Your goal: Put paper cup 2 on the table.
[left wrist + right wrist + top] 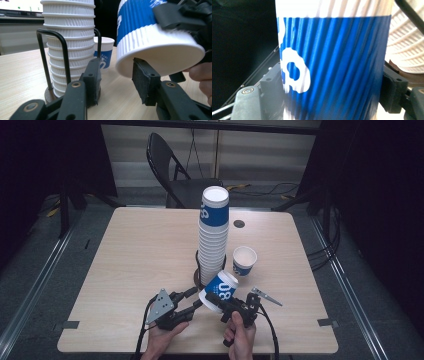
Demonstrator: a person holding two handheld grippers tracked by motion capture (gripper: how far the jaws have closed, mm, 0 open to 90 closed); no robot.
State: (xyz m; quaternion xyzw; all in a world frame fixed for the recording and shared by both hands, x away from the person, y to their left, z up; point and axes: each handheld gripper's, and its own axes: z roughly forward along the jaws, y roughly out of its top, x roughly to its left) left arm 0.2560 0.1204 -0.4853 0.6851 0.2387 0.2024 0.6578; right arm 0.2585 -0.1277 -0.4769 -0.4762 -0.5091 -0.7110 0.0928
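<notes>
Blue-and-white ribbed paper cup (219, 290) is clamped across its body by the right gripper (239, 309) and held tilted at the near edge of the table (130, 255), just near the cup stack (214, 235) in its wire holder (53, 60). The left gripper (189, 301), jaws partly open and gripping nothing, sits at the cup's rim, one pad (143, 82) under it. Risk: squeezing that thin rim could crush it or twist the cup from the right jaws.

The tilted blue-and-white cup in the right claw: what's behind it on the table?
Behind the tilted cup stands the tall cup stack in its black wire holder, with a single upright cup beside it. The tilted cup covers the stack's bottom and the holder's base in the high view.
</notes>
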